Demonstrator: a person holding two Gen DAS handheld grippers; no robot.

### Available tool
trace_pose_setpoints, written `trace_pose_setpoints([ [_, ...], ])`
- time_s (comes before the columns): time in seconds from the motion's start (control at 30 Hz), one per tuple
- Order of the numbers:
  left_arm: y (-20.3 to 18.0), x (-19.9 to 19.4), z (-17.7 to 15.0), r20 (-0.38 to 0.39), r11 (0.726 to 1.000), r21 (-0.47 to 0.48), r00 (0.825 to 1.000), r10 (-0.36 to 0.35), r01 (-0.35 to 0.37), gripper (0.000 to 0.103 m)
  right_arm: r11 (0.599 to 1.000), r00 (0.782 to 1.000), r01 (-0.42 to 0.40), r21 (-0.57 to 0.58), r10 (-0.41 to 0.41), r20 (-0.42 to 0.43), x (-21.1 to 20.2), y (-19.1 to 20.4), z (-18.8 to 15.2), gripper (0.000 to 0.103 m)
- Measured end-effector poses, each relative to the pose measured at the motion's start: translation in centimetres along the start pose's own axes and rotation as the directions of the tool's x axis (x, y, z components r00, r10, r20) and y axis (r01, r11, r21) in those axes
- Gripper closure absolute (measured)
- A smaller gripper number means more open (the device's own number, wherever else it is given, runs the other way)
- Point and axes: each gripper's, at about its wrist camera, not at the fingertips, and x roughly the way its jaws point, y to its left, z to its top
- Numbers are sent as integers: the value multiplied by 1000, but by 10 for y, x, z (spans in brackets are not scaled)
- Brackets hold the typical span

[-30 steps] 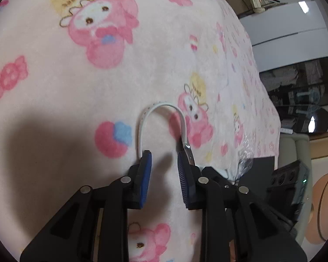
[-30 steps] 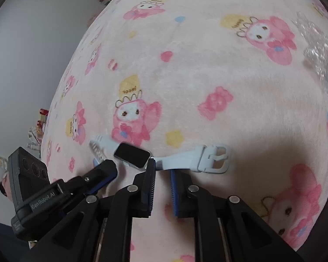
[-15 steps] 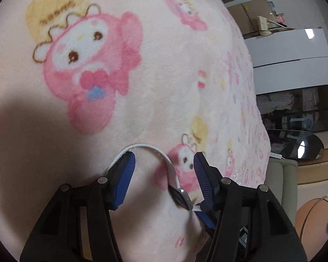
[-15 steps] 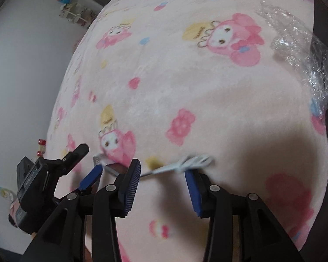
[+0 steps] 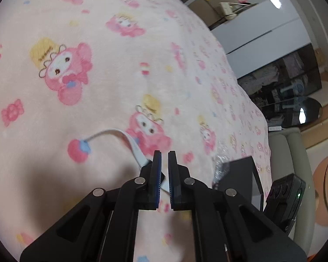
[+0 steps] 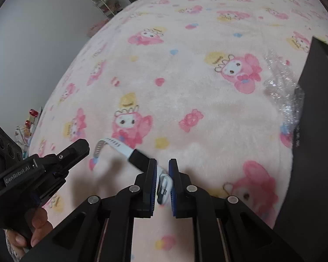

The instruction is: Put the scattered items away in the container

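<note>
1. The watch (image 6: 140, 158) has been lifted off the blanket (image 6: 207, 100): a second ago it lay flat, now it hangs between 2 claws with a shadow under it.
2. The right claw (image 6: 163, 182) was spread half a second ago and is now closing, its pads already pressed on the buckle end of the strap.
3. The left claw (image 5: 163, 174) was also spread then; it is now clenched on the other strap (image 5: 133, 146), which passes between its pads in the left view.
4. With both ends gripped and raised, the pick-up is judged done; the carry to the box (image 6: 317, 113) at the right remains.
5. The watch has a flat black rectangular face and pale, rubbery straps, 1 perforated and curling in a loose arc.
6. The box is dark, stiff and straight-edged.
7. Beside it lies crinkled clear bubble wrap (image 6: 282, 87), touching its wall.
8. The blanket is soft pink fleece printed with cartoon rabbits and candies.
</note>
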Motion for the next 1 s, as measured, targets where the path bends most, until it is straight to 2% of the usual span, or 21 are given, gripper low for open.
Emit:
trace_pose_setpoints([
  [0.1,-5,-16,-13,8,1000,2,1000,-15,15,99,1000,1000,3,-21,-2,21,-30,-4,-11,95],
  [0.2,12,-8,-16,-58,998,-60,998,23,-26,98,1000,1000,24,-13,-24,10,-47,-14,-25,94],
  [0.27,21,6,-11,-91,995,-83,994,55,-63,88,1000,999,23,8,-23,-22,-42,-20,-32,94],
  [0.33,32,22,-5,-124,988,-125,990,70,-86,54,999,998,14,30,-12,-65,-35,-23,-37,94],
  [0.37,37,30,-2,-138,985,-150,988,69,-90,49,999,995,0,48,4,-95,-29,-25,-40,93],
  [0.43,46,46,3,-166,978,-179,983,73,-103,47,997,990,-24,78,34,-139,-19,-29,-44,84],
  [0.5,48,59,8,-175,977,-174,980,93,-124,47,994,982,-34,101,52,-183,-5,-33,-47,74],
  [0.57,47,67,13,-154,981,-155,984,91,-115,47,993,977,-43,109,65,-203,6,-38,-49,73],
  [0.6,47,71,17,-150,983,-142,984,93,-114,52,993,977,-37,113,60,-204,11,-40,-48,73],
  [0.63,47,74,18,-153,984,-131,983,102,-122,75,992,978,-32,120,56,-200,15,-43,-47,73],
  [0.67,46,75,19,-150,985,-114,982,112,-130,88,991,980,-32,133,57,-189,19,-46,-45,73],
  [0.73,47,69,16,-141,987,-120,986,87,-104,94,988,986,-32,152,57,-158,20,-50,-41,73],
  [0.83,47,47,9,-110,986,-150,992,59,-75,100,986,997,-18,168,32,-76,7,-50,-34,73],
  [0.93,41,17,4,-49,983,-159,995,86,-93,100,986,1000,-10,166,8,12,-17,-48,-31,73],
  [1.0,43,-2,-1,-16,975,-184,992,124,-125,98,986,999,-39,161,33,42,-30,-46,-33,71],
])
